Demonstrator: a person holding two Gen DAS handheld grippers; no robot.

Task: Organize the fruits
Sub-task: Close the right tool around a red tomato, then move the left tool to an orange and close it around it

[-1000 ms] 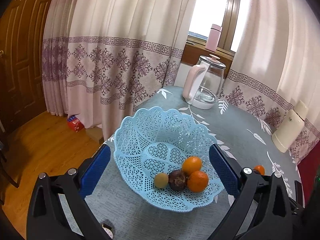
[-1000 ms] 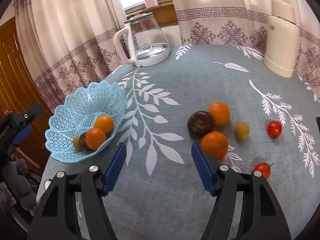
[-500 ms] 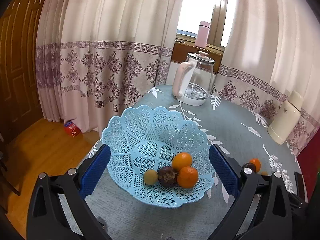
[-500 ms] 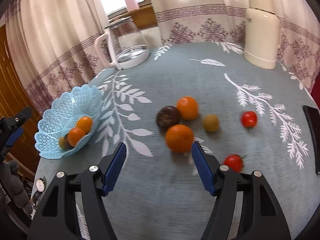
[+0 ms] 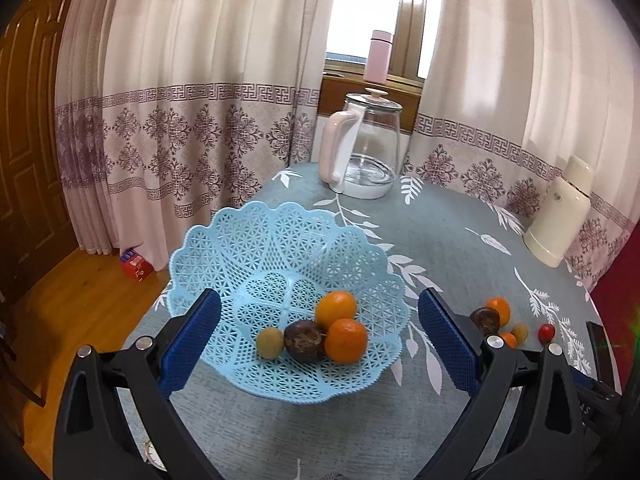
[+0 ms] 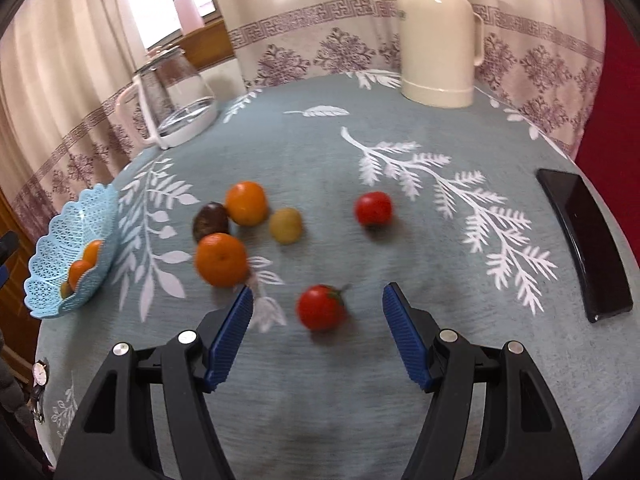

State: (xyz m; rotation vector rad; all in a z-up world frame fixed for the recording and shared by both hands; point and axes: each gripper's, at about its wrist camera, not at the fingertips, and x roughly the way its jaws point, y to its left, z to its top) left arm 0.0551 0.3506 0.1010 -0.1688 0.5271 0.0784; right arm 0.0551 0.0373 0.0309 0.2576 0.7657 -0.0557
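1. The right gripper (image 6: pixel 318 312) has been carried across the table (image 6: pixel 400 380) over the last second; a second ago it was framing bare cloth left of the loose fruit, and it is now lined up on the near tomato (image 6: pixel 321 307), which is seen between the two pads but not touched.
2. The right jaws are spread wide and nothing is held. Motion blur on the fruit suggests the gripper is being moved even now.
3. The left gripper (image 5: pixel 318 340) is likewise spread and empty. It has been drawn back a little from the basket (image 5: pixel 280 236), which is now seen more fully and lies between its pads without contact.
4. Four fruits are seen in the basket: two oranges (image 5: pixel 346 340), a dark round fruit (image 5: pixel 305 340) and a small yellow-green one (image 5: pixel 269 343), all bunched at the near right of the bowl.
5. Six pieces are left loose on the cloth: two oranges, a dark fruit, a yellow-green fruit (image 6: pixel 285 225), a far tomato (image 6: pixel 373 209) and the near tomato.
6. The shift is judged to mean that the near tomato has been chosen as the next pick; the task is roughly at its midpoint.
7. A closing and lift are called for next. The tomato is round and may be rolled off by an off-centre pad.
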